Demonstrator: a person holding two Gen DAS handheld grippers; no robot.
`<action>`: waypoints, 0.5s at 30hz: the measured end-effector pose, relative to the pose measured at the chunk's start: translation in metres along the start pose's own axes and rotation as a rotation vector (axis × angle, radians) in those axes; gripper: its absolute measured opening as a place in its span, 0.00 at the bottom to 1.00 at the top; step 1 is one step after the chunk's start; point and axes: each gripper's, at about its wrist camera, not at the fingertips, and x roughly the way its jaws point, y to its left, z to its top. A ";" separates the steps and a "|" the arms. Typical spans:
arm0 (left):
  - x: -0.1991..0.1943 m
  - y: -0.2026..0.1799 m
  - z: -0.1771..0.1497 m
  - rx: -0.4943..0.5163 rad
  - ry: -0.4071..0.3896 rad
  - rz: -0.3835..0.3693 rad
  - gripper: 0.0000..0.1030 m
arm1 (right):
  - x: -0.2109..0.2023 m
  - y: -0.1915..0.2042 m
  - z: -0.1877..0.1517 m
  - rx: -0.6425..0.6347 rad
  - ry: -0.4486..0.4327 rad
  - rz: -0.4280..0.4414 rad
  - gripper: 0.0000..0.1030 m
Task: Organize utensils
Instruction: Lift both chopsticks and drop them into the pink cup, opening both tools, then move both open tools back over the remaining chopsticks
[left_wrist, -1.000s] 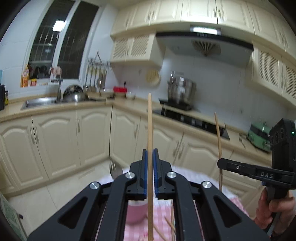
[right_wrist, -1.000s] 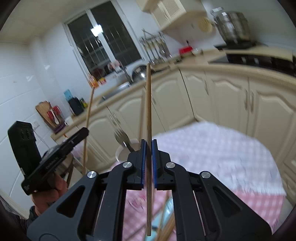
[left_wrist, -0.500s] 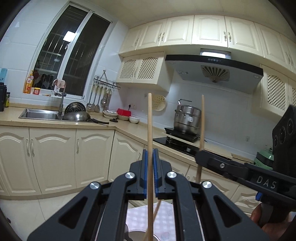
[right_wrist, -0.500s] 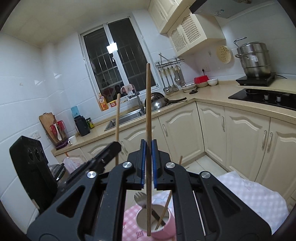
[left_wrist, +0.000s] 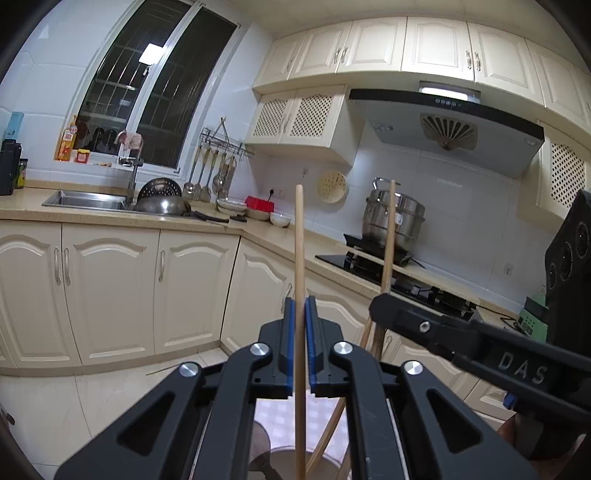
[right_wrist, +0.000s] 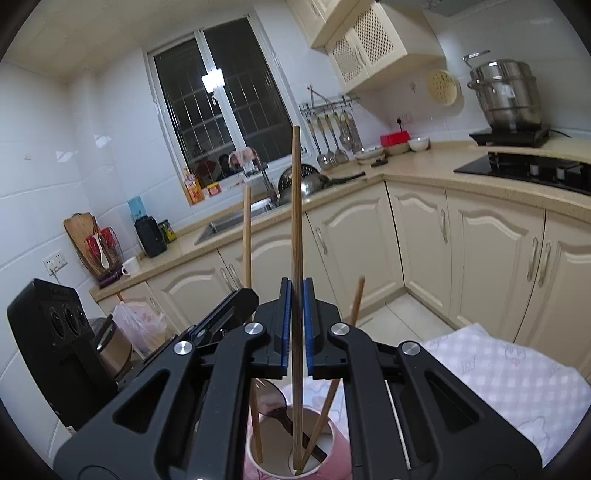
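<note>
My left gripper (left_wrist: 300, 314) is shut on an upright wooden chopstick (left_wrist: 299, 251), its lower end over the pink cup (left_wrist: 284, 458). My right gripper (right_wrist: 296, 295) stands slightly open around a second upright chopstick (right_wrist: 295, 206), whose lower end rests inside the pink cup (right_wrist: 284, 450). The cup also holds another leaning chopstick (right_wrist: 354, 302), a dark-handled fork and the left gripper's chopstick (right_wrist: 246, 236). In the left wrist view the right gripper (left_wrist: 384, 306) shows with its chopstick (left_wrist: 388, 236). The left gripper (right_wrist: 236, 302) shows in the right wrist view.
The cup stands on a table with a pink checked cloth (right_wrist: 498, 373). Cream kitchen cabinets (left_wrist: 110, 288) run behind, with a sink (left_wrist: 85, 199), a stove with a steel pot (left_wrist: 395, 218) and hanging ladles (left_wrist: 207, 173).
Both grippers have lowered their chopsticks toward the cup. The right gripper's jaws have parted a little and its chopstick now stands in the cup. The left chopstick's tip has entered the cup.
</note>
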 end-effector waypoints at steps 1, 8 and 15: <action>0.000 0.000 -0.004 0.005 0.005 0.001 0.05 | 0.001 -0.001 -0.003 0.007 0.017 0.001 0.07; -0.024 0.010 -0.009 -0.006 0.006 0.015 0.77 | -0.029 -0.021 -0.008 0.066 -0.004 -0.073 0.87; -0.057 0.001 -0.001 0.085 0.040 0.077 0.93 | -0.066 -0.041 -0.007 0.087 0.012 -0.131 0.94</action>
